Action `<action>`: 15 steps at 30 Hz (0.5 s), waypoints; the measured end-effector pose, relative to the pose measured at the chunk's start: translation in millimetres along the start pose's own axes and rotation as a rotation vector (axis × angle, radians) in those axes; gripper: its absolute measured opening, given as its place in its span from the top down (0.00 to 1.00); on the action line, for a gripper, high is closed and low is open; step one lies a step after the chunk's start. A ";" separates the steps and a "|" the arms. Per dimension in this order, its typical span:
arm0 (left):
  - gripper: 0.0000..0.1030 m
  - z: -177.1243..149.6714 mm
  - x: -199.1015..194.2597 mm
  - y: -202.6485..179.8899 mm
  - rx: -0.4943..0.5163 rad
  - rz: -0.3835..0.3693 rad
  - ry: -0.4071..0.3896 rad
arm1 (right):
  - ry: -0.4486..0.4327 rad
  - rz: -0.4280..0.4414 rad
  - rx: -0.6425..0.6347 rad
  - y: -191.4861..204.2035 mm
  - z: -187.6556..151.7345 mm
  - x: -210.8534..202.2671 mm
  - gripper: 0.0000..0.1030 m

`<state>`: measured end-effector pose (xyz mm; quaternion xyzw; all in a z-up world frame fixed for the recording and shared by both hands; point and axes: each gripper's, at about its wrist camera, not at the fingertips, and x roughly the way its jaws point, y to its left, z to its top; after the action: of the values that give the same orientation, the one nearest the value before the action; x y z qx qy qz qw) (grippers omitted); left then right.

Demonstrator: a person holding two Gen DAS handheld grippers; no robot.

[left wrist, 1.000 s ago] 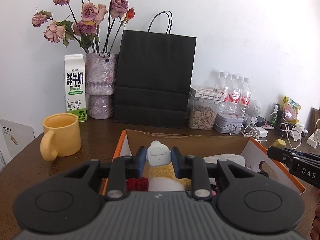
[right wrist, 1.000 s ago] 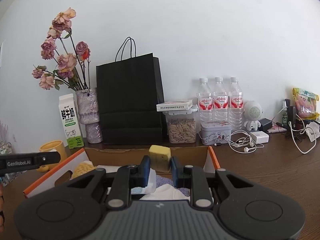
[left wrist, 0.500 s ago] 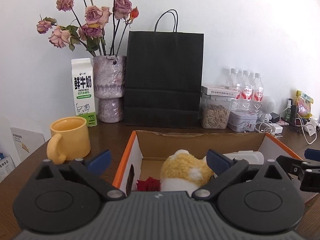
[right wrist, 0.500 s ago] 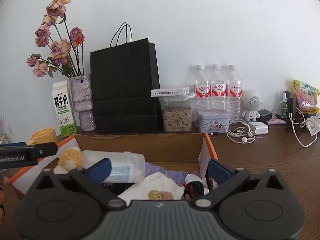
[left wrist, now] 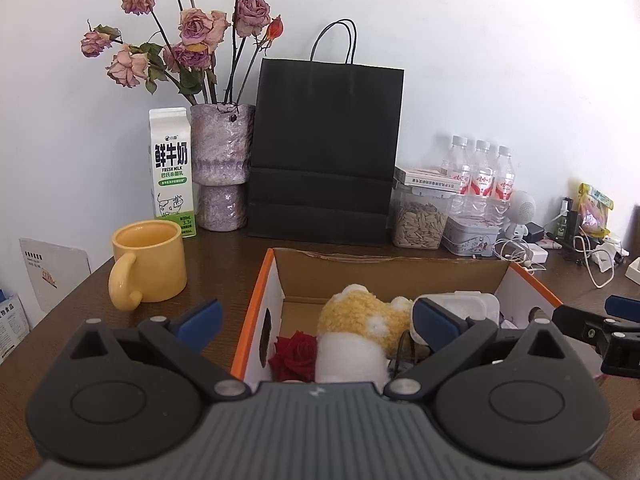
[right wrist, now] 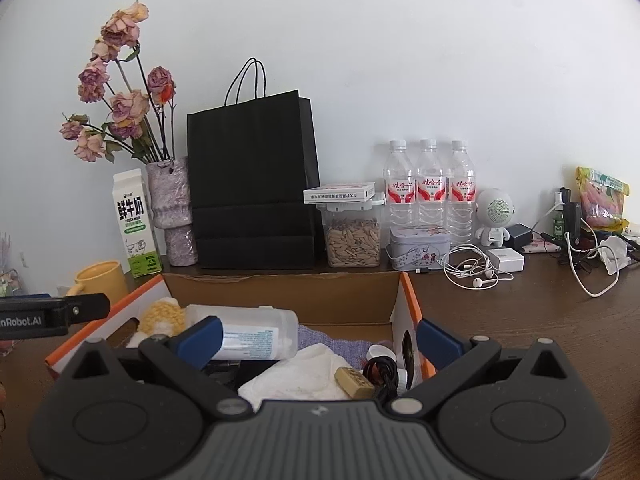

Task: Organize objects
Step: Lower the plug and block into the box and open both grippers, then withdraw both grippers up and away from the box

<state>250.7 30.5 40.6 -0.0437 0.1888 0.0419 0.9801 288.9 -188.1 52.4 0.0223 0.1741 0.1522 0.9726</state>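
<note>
Both claws are standing spread wide over the cardboard box [left wrist: 276,280] near the front edge of the wooden table [left wrist: 224,256], and nothing is sitting between the blue pads of either one; earlier frames are given, and the jaws of both have just been opening. The left gripper [left wrist: 316,318] is hanging above the box's left end, its left pad outside the orange-edged wall, with the yellow plush toy [left wrist: 360,308] and the red rose [left wrist: 296,354] lying inside below it. The right gripper [right wrist: 318,336] is hovering above the box's right end, its right pad just outside the right wall, while a clear plastic bottle [right wrist: 256,332] is lying on its side in the box beside white tissue [right wrist: 296,380], a small brass-coloured block that is possibly a padlock [right wrist: 354,382], and a black cable [right wrist: 380,368]. A yellow mug [left wrist: 146,262] is standing on the table left of the box, and a black paper bag [left wrist: 326,152] is standing against the wall at the table's back edge
</note>
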 end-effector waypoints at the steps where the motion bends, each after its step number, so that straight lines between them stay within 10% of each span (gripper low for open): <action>1: 0.00 -1.0 -4.6 0.8 0.002 -0.003 0.005 | 0.006 0.000 -0.005 1.8 0.0 -6.0 0.00; 15: 0.00 -23.8 -62.4 7.5 0.006 0.005 0.111 | 0.081 0.006 -0.018 18.4 -11.7 -72.9 0.00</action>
<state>183.5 31.5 41.5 -0.0424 0.2432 0.0411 0.9682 214.5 -192.8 67.4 0.0078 0.2120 0.1577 0.9644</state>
